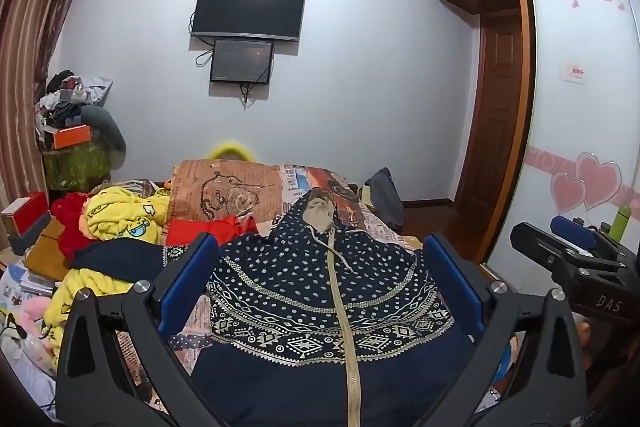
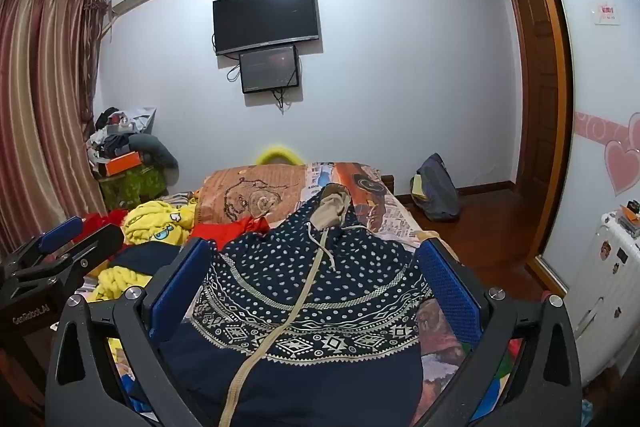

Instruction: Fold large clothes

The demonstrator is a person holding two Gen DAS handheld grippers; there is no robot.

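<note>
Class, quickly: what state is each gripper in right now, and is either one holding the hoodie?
Left gripper: open, holding nothing, above the navy patterned hoodie.
Right gripper: open, holding nothing, above the same hoodie.

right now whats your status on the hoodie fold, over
Left gripper open, right gripper open, both holding nothing. Navy patterned hoodie flat on the bed, zipper up, unfolded. Yellow clothes heaped beside its left sleeve.

Hoodie (image 1: 320, 287) on the bed (image 1: 384, 223), clothes pile (image 1: 120, 223) to its left, television (image 1: 248, 9) beyond.
</note>
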